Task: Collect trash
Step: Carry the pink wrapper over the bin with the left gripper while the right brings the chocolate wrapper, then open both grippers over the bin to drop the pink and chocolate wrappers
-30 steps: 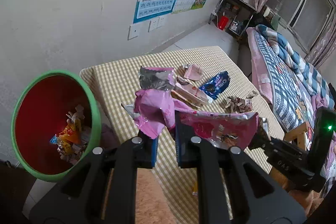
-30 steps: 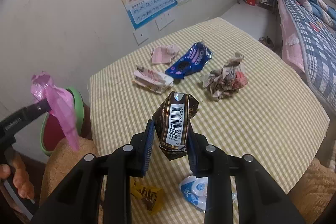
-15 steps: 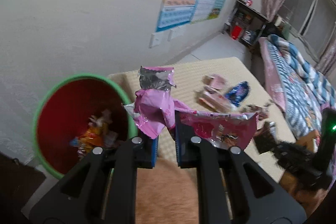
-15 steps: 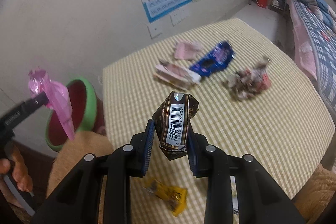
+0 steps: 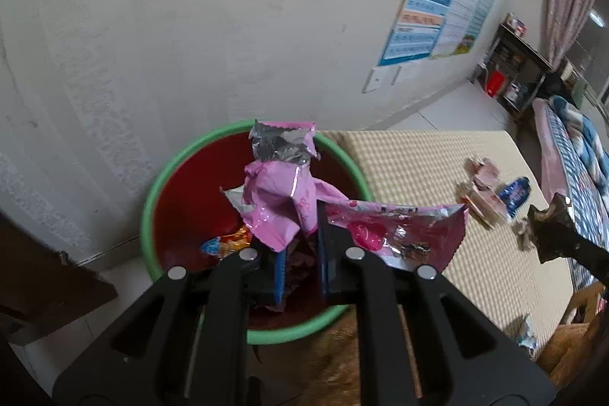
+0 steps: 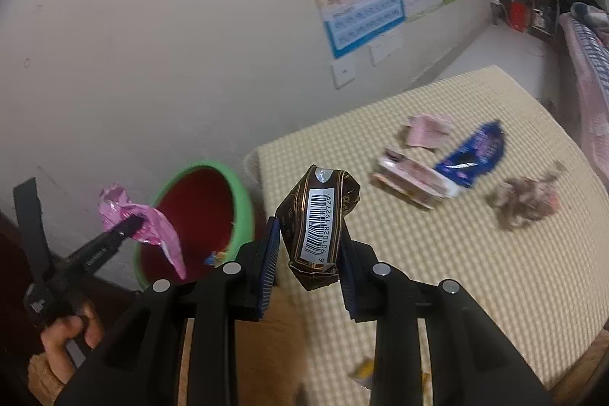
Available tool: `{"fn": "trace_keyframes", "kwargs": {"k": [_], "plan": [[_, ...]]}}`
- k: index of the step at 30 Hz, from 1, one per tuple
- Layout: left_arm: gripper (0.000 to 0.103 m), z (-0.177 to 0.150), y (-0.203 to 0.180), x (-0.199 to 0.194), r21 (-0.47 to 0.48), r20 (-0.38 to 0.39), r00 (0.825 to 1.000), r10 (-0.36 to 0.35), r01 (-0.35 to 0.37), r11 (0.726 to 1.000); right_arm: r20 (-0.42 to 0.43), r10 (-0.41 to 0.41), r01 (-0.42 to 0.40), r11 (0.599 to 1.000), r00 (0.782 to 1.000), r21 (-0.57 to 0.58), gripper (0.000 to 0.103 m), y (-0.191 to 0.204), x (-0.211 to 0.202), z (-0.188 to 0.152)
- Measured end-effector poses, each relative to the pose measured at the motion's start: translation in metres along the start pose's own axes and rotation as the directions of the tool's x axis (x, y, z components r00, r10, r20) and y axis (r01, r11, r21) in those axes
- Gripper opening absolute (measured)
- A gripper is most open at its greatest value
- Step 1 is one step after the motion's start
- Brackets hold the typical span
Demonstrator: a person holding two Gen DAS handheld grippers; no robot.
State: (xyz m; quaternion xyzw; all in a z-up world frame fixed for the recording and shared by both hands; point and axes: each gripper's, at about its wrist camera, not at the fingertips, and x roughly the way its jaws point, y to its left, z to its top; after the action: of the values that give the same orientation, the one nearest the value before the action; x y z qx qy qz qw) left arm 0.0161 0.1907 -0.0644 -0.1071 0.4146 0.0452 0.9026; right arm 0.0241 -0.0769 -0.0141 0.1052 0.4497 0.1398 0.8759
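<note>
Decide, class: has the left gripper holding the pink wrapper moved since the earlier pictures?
Yes. The left gripper with the pink wrapper has swung from above the table to over the green-rimmed bin.

The bin stands left of the table, wrappers on it.

A crumpled pink wrapper with a silver foil inside hangs above the open mouth of the bin, a red tub with a green rim standing on the floor against the edge of the checked surface. A few bright wrappers lie at the bin's bottom. A brown wrapper, creased and upright with its white barcode facing out, is held above the surface's corner nearest the bin. Farther from the bin, flat on the surface, lie a pale pink wrapper, a squashed pink carton, a blue wrapper and a crumpled wad; these are blurred.
</note>
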Motion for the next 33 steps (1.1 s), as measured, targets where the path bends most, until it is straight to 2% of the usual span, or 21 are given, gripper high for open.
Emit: {"fn": "trace_keyframes", "kwargs": {"k": [5,10,22,33], "plan": [[0.013,0.004,0.010,0.003,-0.001,0.005,1.000,0.021,-0.021,1.000,0.009,0.040,-0.039,0.999,0.999,-0.036,0.029,0.029,0.005,0.008],[0.013,0.006,0.015,0.010,0.020,0.009,0.998,0.060,-0.060,0.998,-0.029,0.077,-0.078,0.995,0.997,-0.061,0.029,0.046,0.019,0.009],[0.013,0.001,0.035,0.043,-0.008,-0.053,0.995,0.079,-0.079,0.997,-0.113,0.118,-0.133,0.982,0.986,-0.131,0.029,0.083,0.051,0.001],[0.013,-0.006,0.045,0.069,-0.013,-0.118,0.989,0.090,-0.092,0.996,-0.148,0.142,-0.164,0.975,0.979,-0.150,0.029,0.098,0.073,0.000]]}}
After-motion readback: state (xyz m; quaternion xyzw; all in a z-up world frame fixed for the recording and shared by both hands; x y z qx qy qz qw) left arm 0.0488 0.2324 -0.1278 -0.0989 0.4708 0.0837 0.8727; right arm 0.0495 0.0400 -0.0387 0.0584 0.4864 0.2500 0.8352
